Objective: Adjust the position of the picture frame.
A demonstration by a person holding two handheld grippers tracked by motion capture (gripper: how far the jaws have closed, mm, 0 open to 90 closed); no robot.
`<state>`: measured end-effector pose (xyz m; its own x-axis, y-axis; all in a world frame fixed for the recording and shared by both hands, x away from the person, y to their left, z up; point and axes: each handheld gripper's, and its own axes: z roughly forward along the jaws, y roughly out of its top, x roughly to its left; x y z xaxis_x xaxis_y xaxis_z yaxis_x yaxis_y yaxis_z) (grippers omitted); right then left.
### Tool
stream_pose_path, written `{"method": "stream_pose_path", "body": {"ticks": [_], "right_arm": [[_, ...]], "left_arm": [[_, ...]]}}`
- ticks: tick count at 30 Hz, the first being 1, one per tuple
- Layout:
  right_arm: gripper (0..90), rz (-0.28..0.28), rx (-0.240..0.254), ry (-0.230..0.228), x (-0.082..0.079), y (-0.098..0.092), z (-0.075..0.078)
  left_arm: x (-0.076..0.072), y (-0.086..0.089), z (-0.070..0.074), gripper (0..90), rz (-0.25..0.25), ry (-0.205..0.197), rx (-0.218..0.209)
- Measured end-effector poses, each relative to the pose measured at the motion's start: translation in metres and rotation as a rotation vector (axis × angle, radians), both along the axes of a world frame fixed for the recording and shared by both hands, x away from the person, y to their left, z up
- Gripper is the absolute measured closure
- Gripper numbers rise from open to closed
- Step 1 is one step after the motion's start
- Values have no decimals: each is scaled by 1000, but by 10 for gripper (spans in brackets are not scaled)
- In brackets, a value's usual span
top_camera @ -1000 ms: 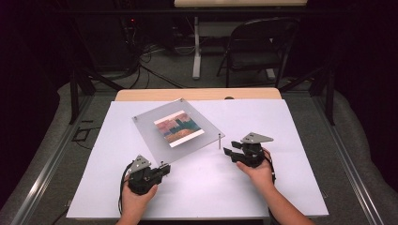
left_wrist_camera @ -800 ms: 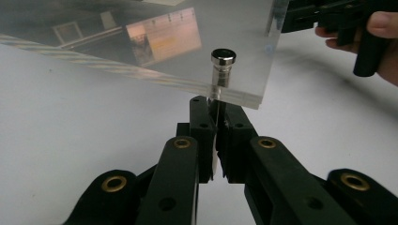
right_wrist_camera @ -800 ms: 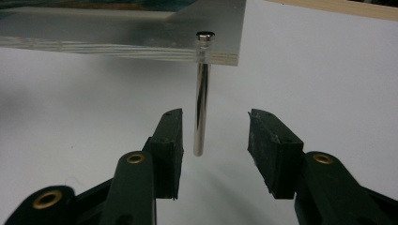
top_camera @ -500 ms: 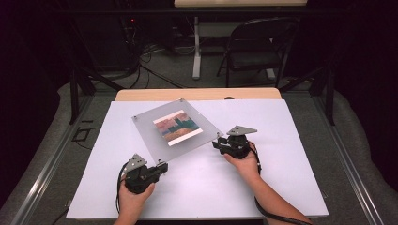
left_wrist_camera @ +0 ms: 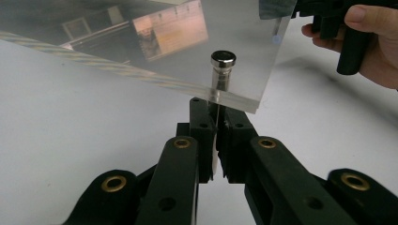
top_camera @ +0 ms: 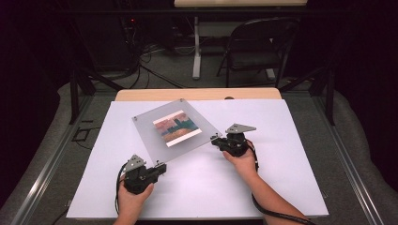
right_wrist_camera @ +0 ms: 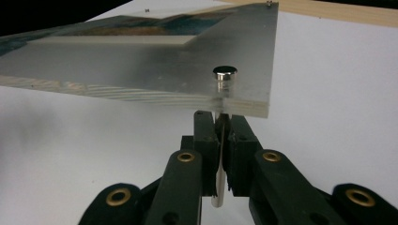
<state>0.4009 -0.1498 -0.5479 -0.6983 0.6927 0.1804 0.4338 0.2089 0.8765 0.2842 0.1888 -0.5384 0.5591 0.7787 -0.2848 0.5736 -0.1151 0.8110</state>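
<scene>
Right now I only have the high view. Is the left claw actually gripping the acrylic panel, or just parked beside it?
Observer: It grips neither face. The left claw is shut on the left pin that hangs under the acrylic panel, below the left stud at that corner.
Operator: And the right one?
Observer: Same there. The right claw is shut on the right pin, under the right stud.
Operator: Panel flat on the table?
Observer: No. In the right gripper view that corner's edge sits clear above the white table, with a gap beneath it.
</scene>
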Motion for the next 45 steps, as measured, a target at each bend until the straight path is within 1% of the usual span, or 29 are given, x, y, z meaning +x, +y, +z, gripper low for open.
{"method": "stream_pose_path", "body": {"ticks": [1, 5, 8, 9, 11, 14, 15, 18, 22, 24, 25, 26, 28, 30, 31, 35, 37, 41, 42, 43, 44, 45], "right_arm": [[850, 3, -9, -6, 0, 0, 2], [851, 15, -3, -7, -1, 1, 5], [851, 23, 1, -13, -2, 1, 7], [851, 31, -1, -23, -4, 2, 11], [852, 33, -1, -21, -6, 3, 14], [852, 40, -1, -29, -9, 3, 16], [852, 43, 0, -37, -12, 3, 19], [852, 52, 3, -42, -16, 2, 22], [852, 57, 12, -33, -24, -2, 24], [852, 59, 16, -33, -25, -3, 24], [852, 60, 14, -29, -29, -5, 25], [852, 60, 14, -29, -29, -5, 25], [851, 61, 20, -31, -36, -9, 28], [852, 60, 18, -31, -39, -10, 29], [852, 55, 18, -34, -42, -12, 30], [851, 41, 12, -38, -50, -19, 33], [851, 29, 16, -31, -53, -22, 33], [851, 4, 17, -28, -56, -30, 32], [851, -15, 16, -13, -56, -36, 30], [851, -22, 19, -7, -56, -38, 30], [851, -22, 19, -7, -56, -38, 30], [851, -34, 25, -4, -56, -41, 29]], "left_arm": [[0, 0, 0, 853, 1, -4, -1], [-1, 3, 1, 853, 7, -7, -3], [-1, 4, 2, 853, 9, -12, -12], [-2, 7, 2, 853, 12, -13, -23], [-3, 9, 2, 853, 13, -12, -30], [-3, 11, 2, 852, 12, -11, -29], [-3, 12, 3, 852, 15, -10, -33], [-2, 13, 3, 852, 17, -11, -37], [2, 14, 3, 852, 22, -13, -36], [3, 14, 4, 852, 22, -12, -34], [5, 14, 4, 851, 30, -14, -39], [5, 14, 4, 852, 30, -14, -39], [10, 13, 4, 852, 31, -11, -38], [13, 13, 3, 852, 29, -10, -41], [17, 11, 2, 852, 27, -8, -41], [25, 6, 2, 852, 19, -7, -48], [30, 2, 2, 852, 10, -9, -46], [36, -5, 3, 852, -8, -16, -39], [39, -10, 4, 852, -19, -22, -39], [41, -13, 5, 852, -26, -29, -40], [41, -13, 5, 852, -26, -29, -40], [43, -16, 5, 852, -29, -31, -40]]}}
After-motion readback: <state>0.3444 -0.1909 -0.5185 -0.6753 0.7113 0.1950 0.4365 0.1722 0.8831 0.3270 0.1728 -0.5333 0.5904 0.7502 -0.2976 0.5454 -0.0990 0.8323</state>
